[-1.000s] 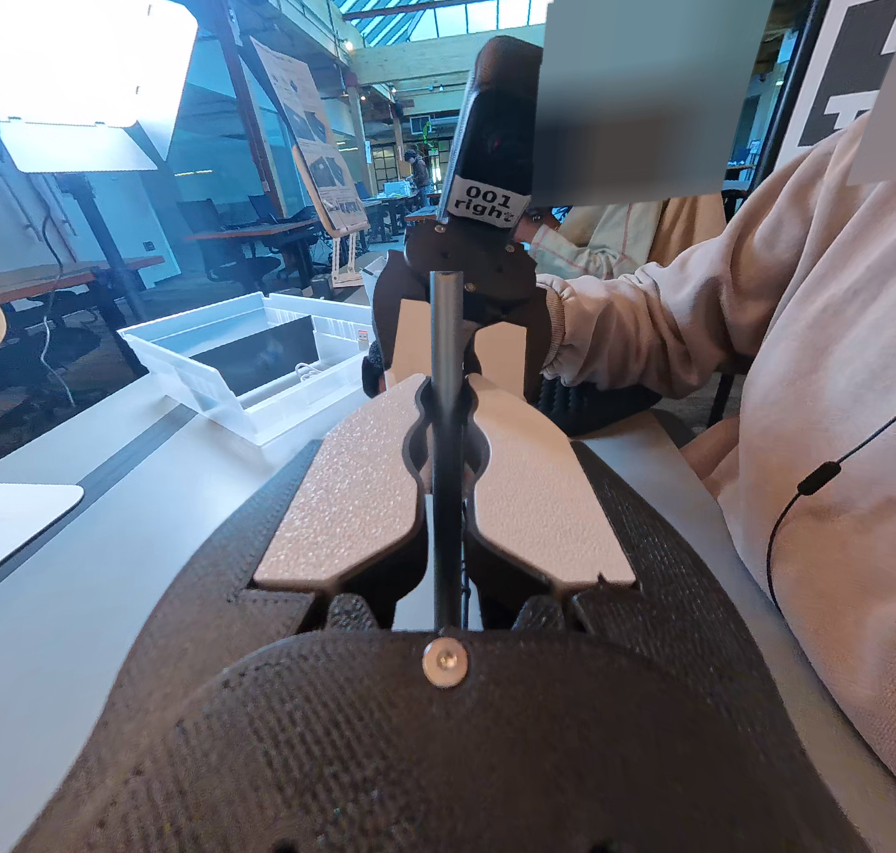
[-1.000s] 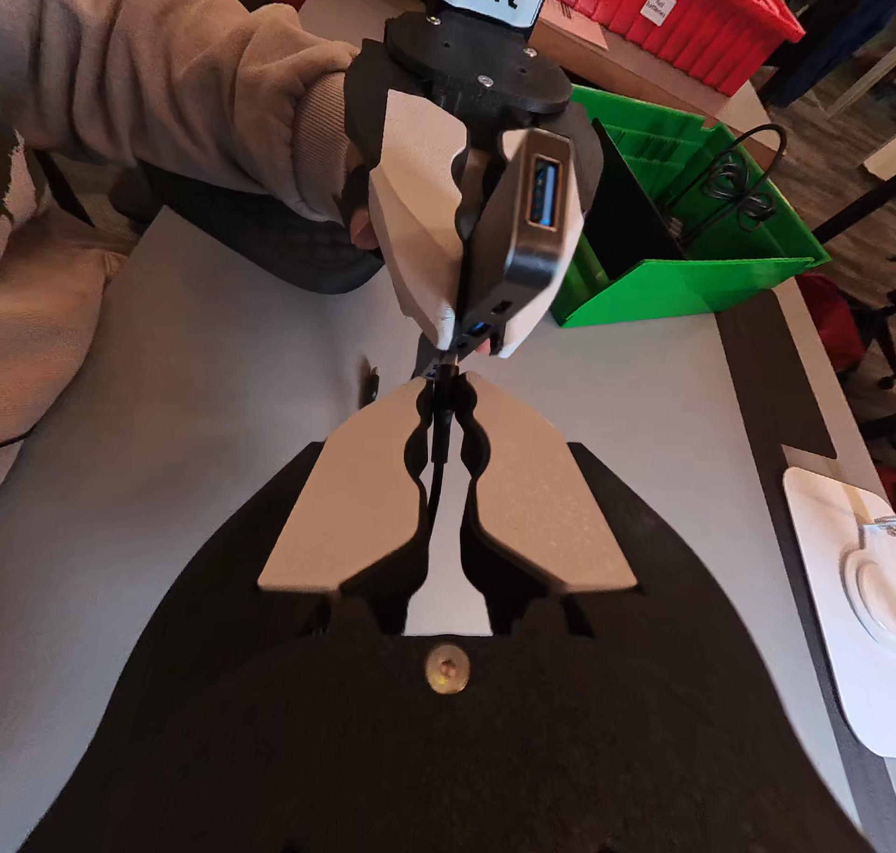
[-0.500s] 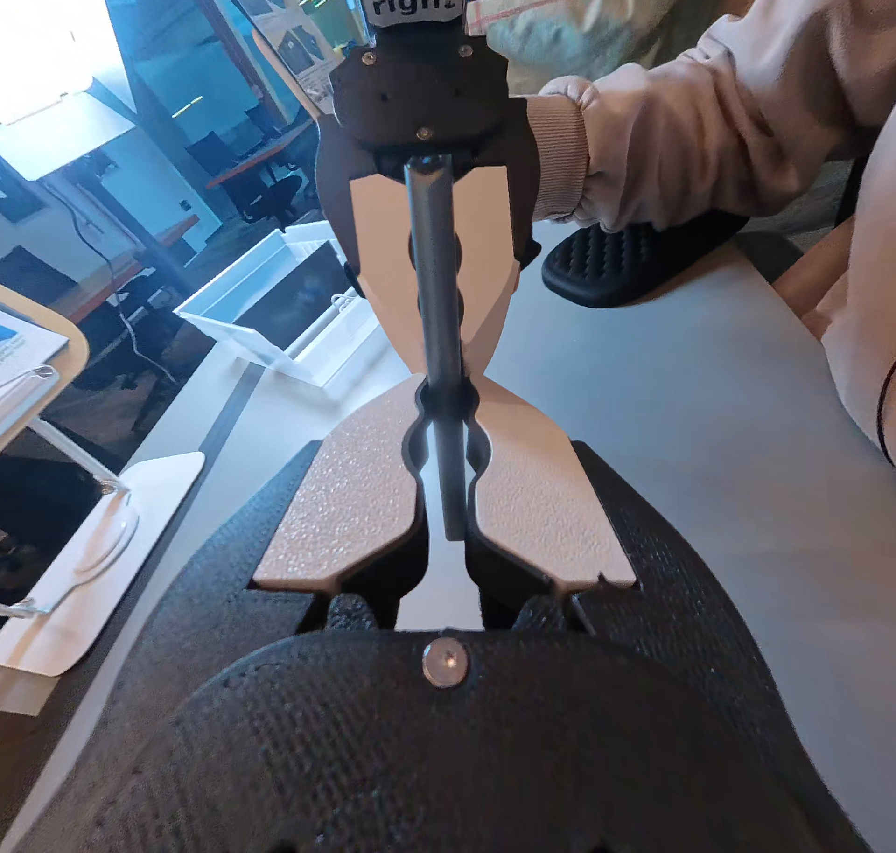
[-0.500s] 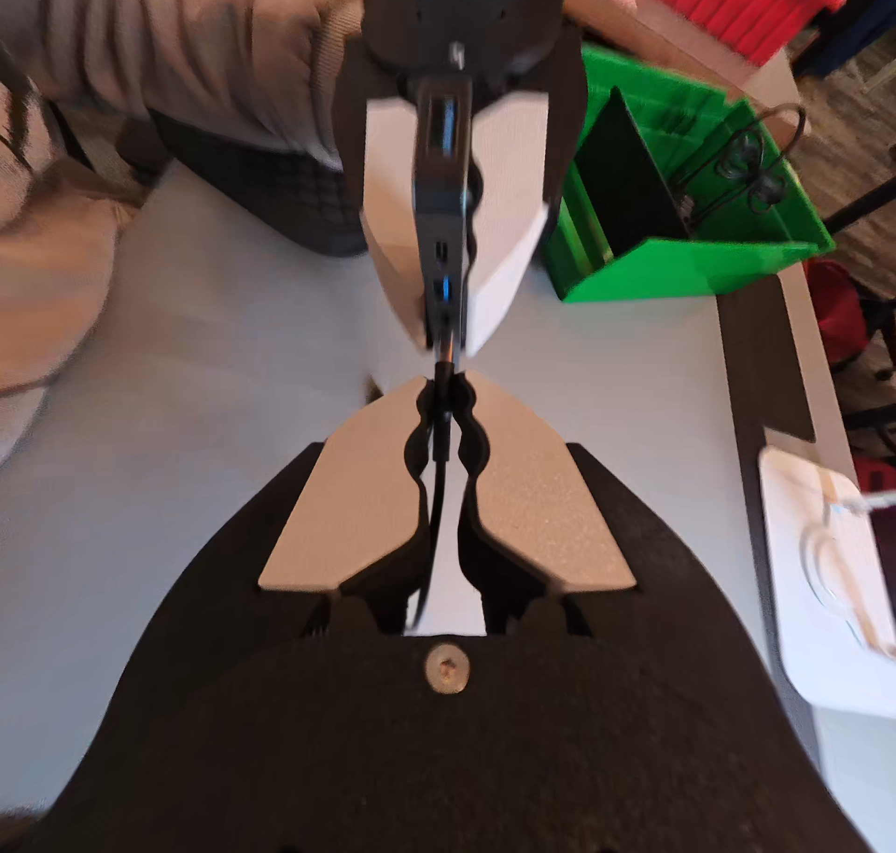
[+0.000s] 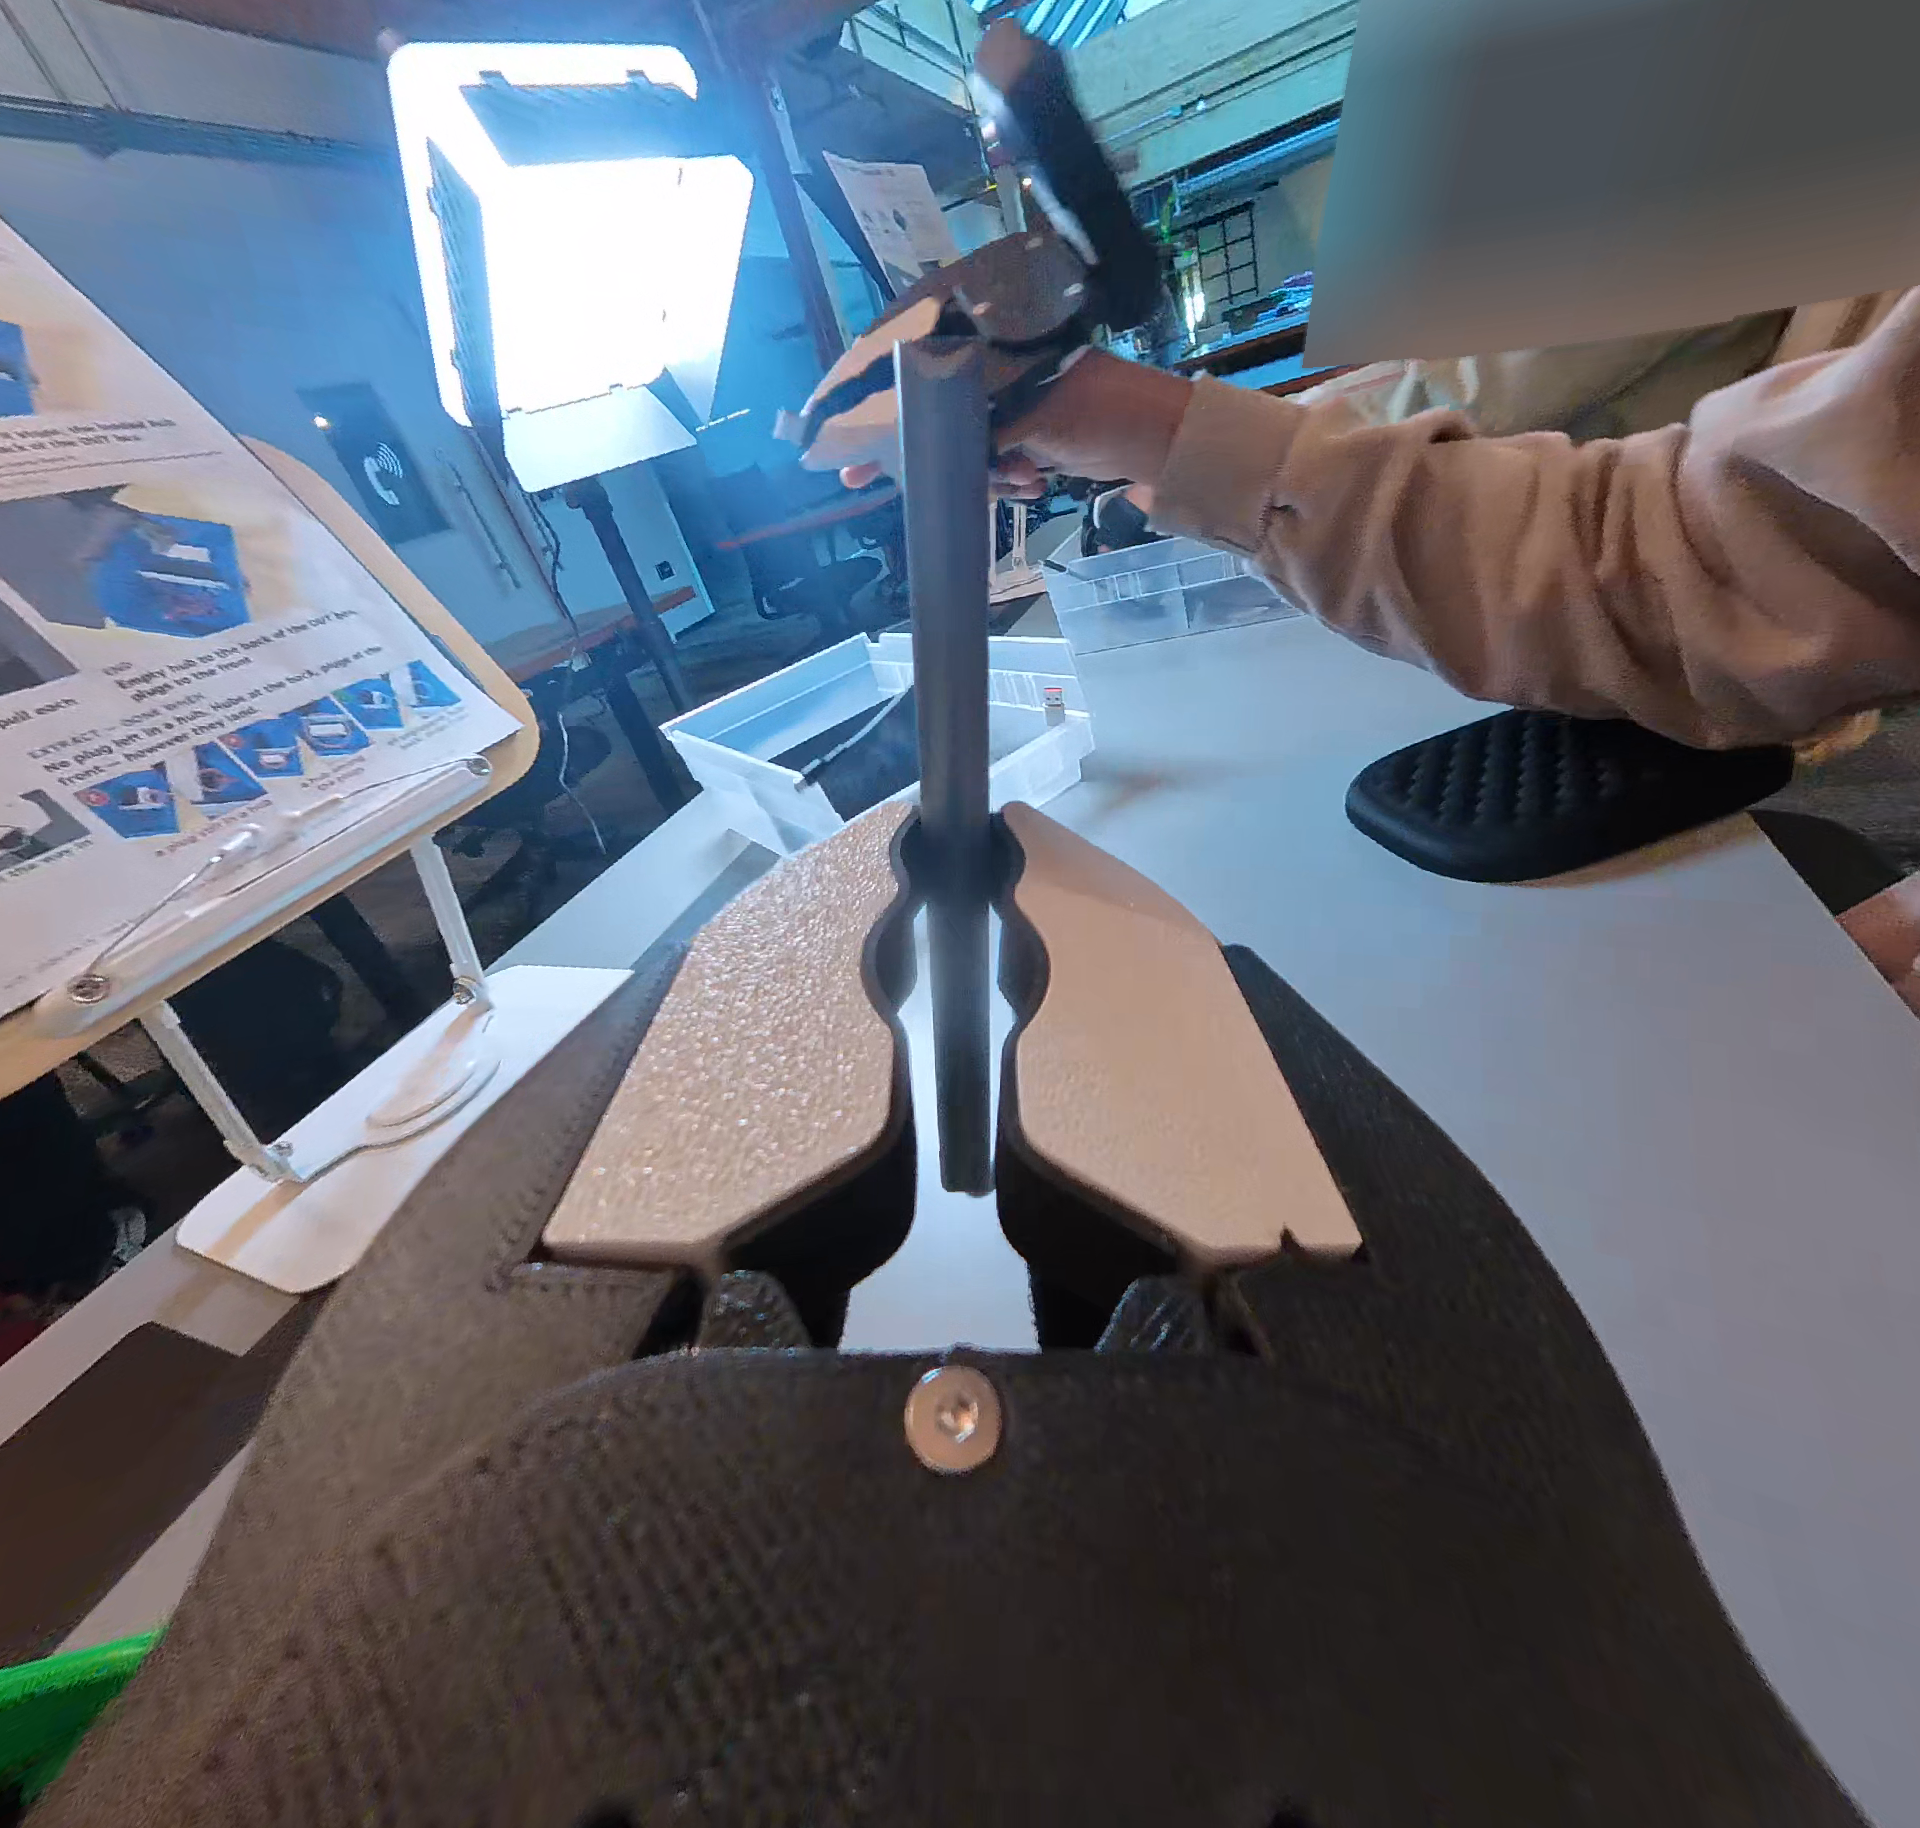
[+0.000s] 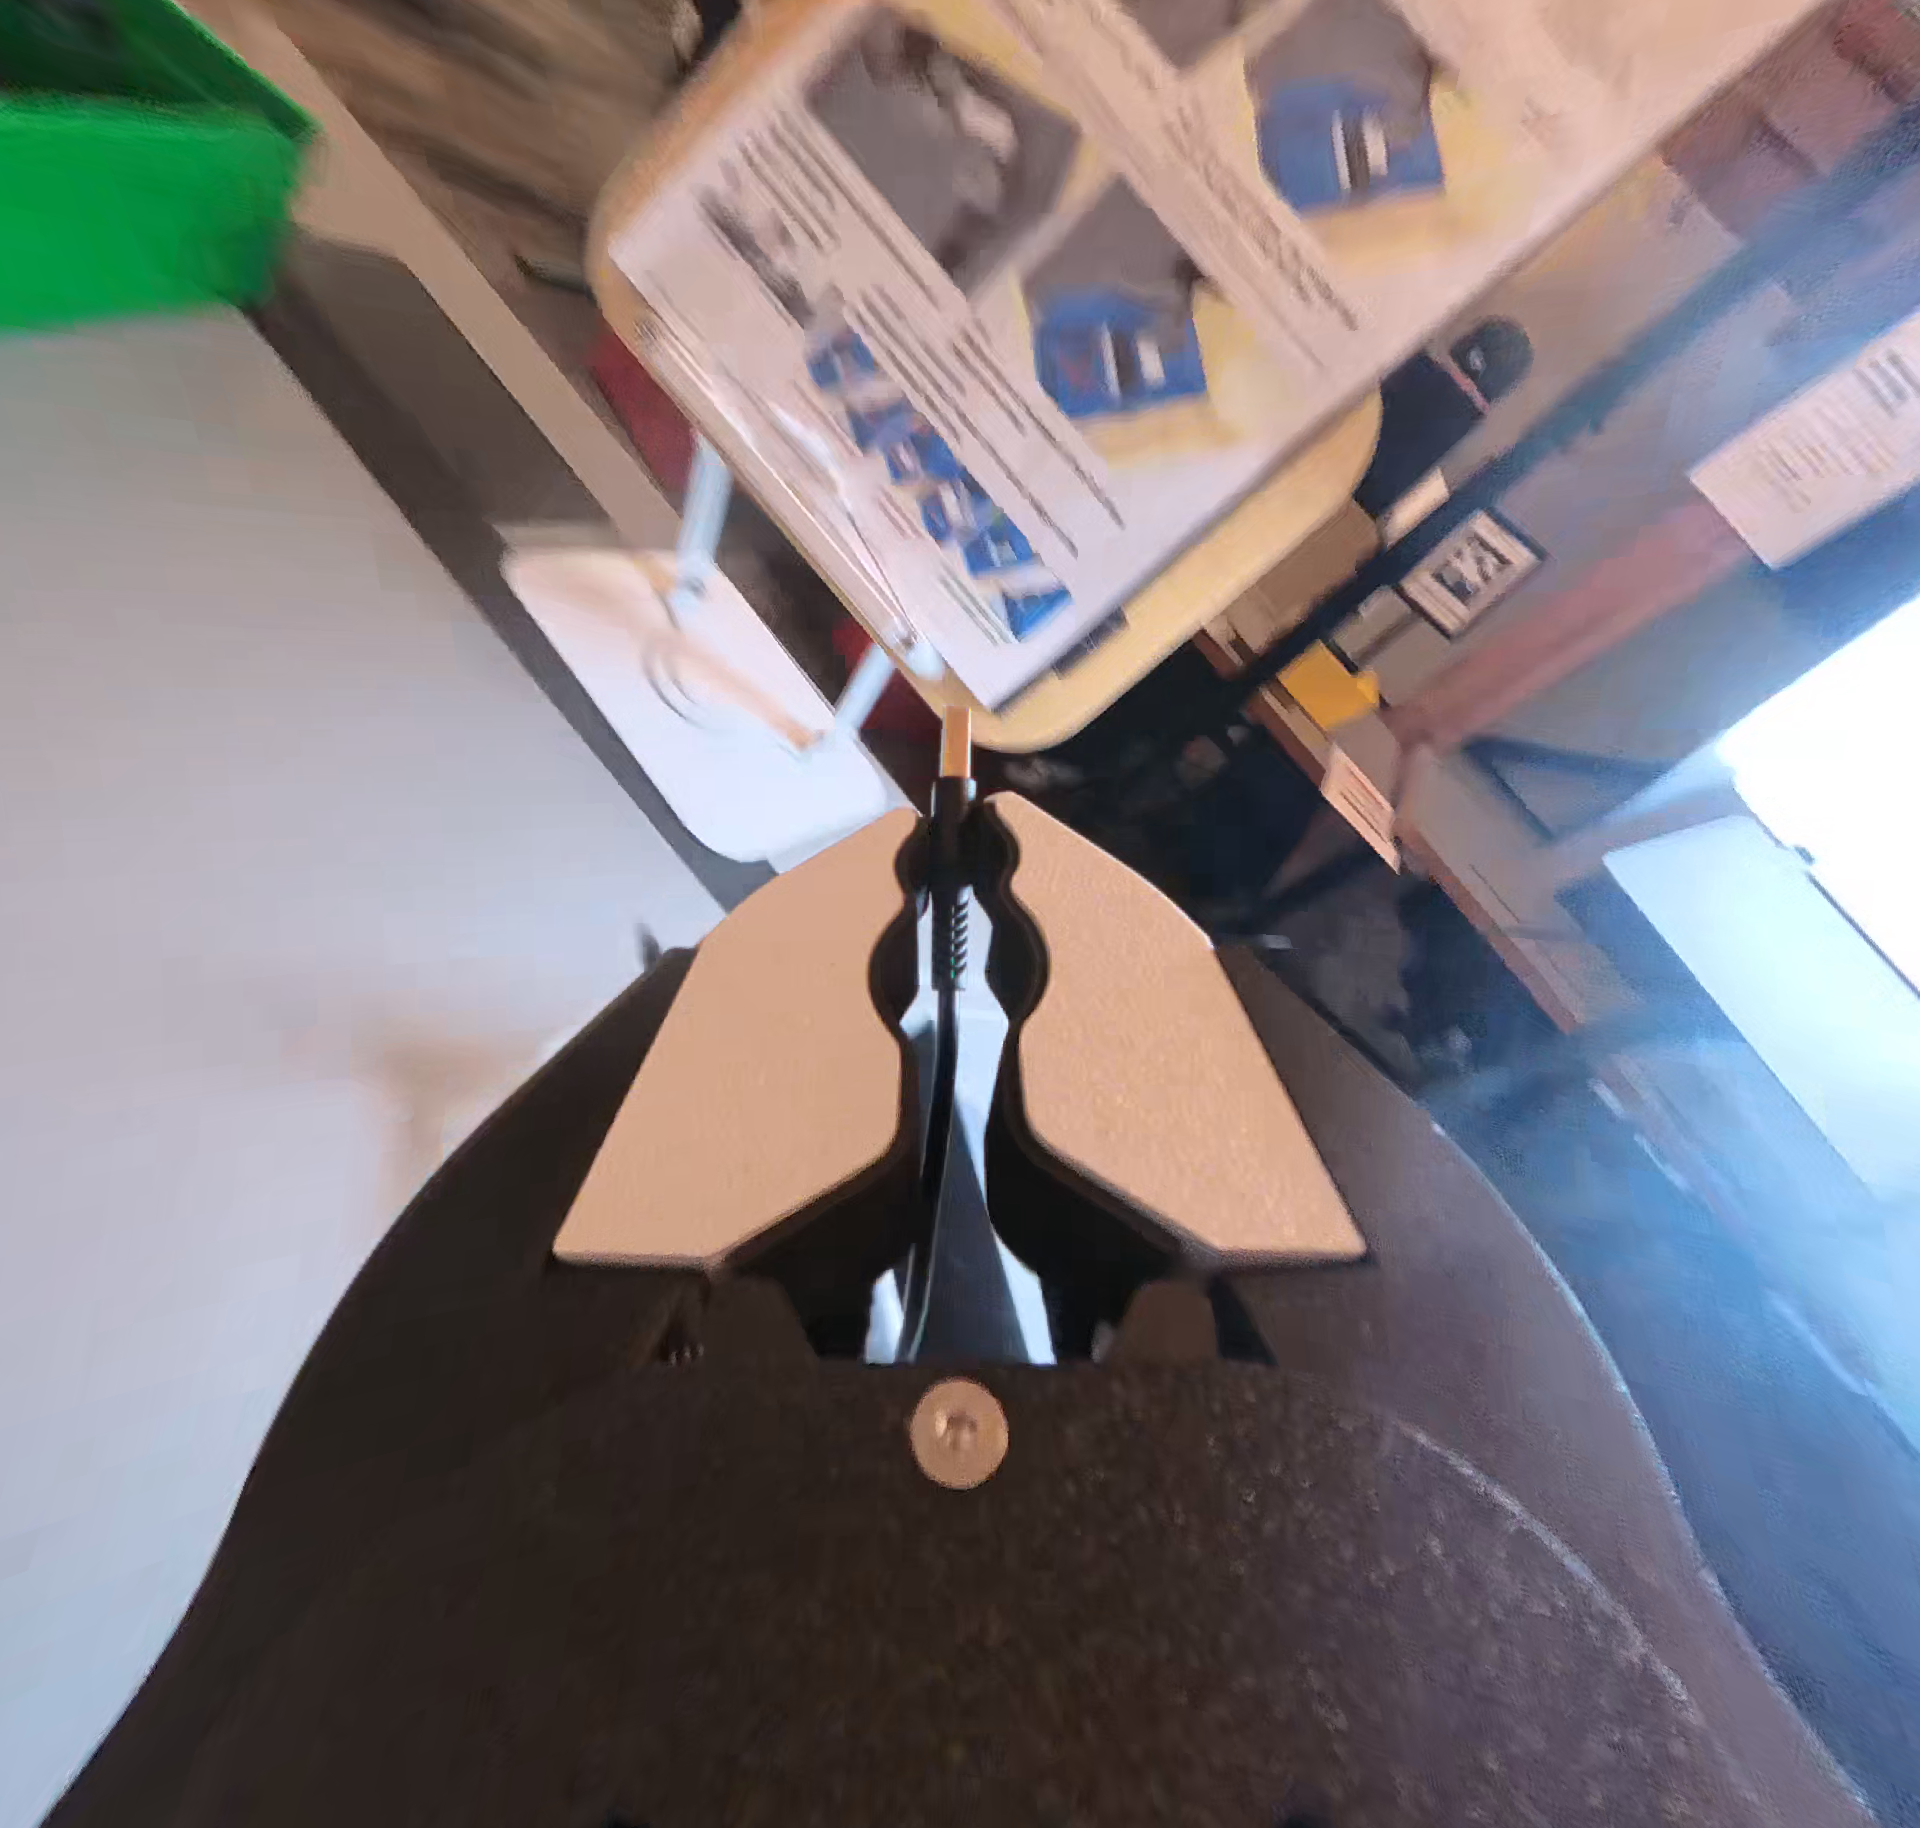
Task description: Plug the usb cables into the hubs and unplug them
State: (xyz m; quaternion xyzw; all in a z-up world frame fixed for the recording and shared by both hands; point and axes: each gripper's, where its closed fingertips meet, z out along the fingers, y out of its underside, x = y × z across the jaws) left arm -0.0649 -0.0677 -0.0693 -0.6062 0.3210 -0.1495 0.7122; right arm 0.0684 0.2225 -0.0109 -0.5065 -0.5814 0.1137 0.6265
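Observation:
My left gripper [image 5: 954, 822] is shut on the grey USB hub [image 5: 943, 583], which I see edge-on as a slim bar standing up out of the jaws. My right gripper [image 6: 954, 812] is shut on the black USB cable [image 6: 940, 1103] just behind its plug. The metal plug tip [image 6: 954, 744] sticks out past the fingertips, free in the air. In the left wrist view the right gripper [image 5: 831, 422] is raised behind the hub's top end, apart from it and pointing left. The right wrist view is motion-blurred.
An instruction board on a white stand [image 5: 208, 635] is at the table's left edge; it also shows in the right wrist view [image 6: 1039, 324]. A clear white bin [image 5: 862, 718] lies behind the hub. A black wrist rest [image 5: 1558, 791] is on the right. A green bin [image 6: 125, 199] sits at the table's edge. The gap from one gripper's tips to the other's is roughly 35 centimetres.
The cable plug has come out of the hub. My right gripper has pulled away with it, risen and swung aside. The left gripper has tilted up, still holding the hub.

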